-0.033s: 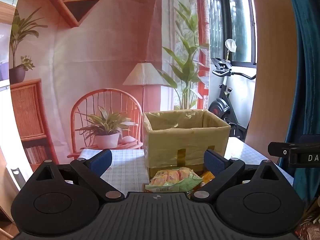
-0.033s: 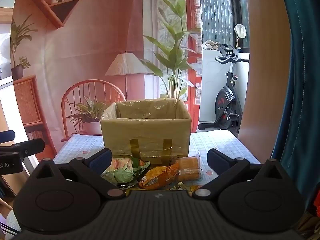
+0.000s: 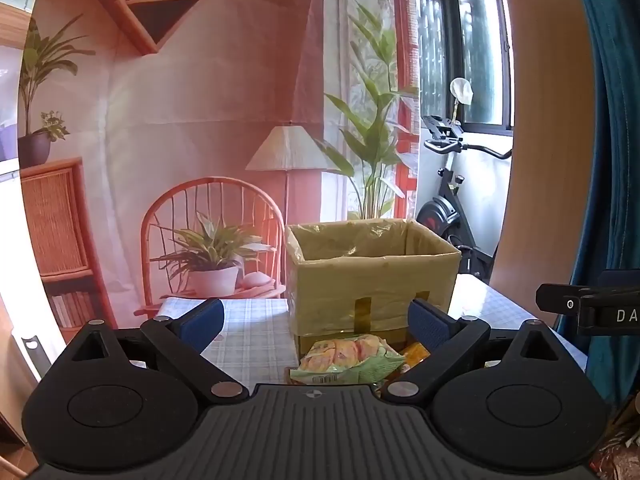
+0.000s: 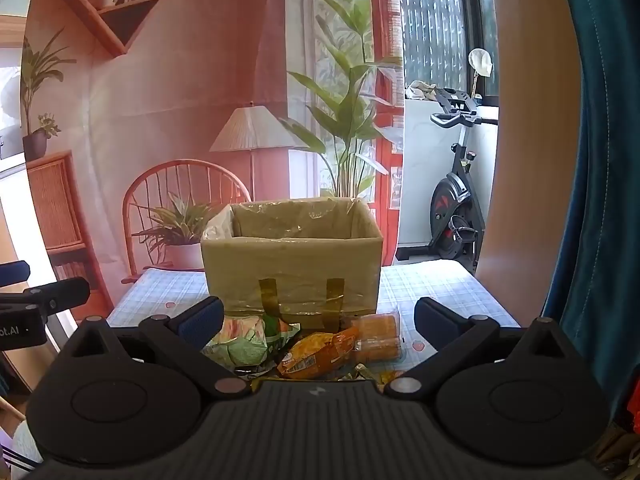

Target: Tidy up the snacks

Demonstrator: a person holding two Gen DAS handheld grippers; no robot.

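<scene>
An open cardboard box (image 3: 372, 276) lined with plastic stands on the checked table (image 3: 248, 332); it also shows in the right wrist view (image 4: 292, 268). Snack packs lie in front of it: a green bag (image 3: 348, 360) (image 4: 244, 342), an orange bag (image 4: 316, 354) and a clear pack of orange biscuits (image 4: 378, 338). My left gripper (image 3: 314, 322) is open and empty, above the green bag. My right gripper (image 4: 318, 314) is open and empty, above the snack pile. The other gripper shows at the frame edge in the left wrist view (image 3: 592, 308) and in the right wrist view (image 4: 36, 300).
A printed backdrop (image 3: 200, 120) with a chair, lamp and plants hangs behind the table. An exercise bike (image 4: 456, 200) stands at the back right. A blue curtain (image 4: 600, 160) hangs at the right. The table's right part (image 4: 432, 284) bears a checked cloth.
</scene>
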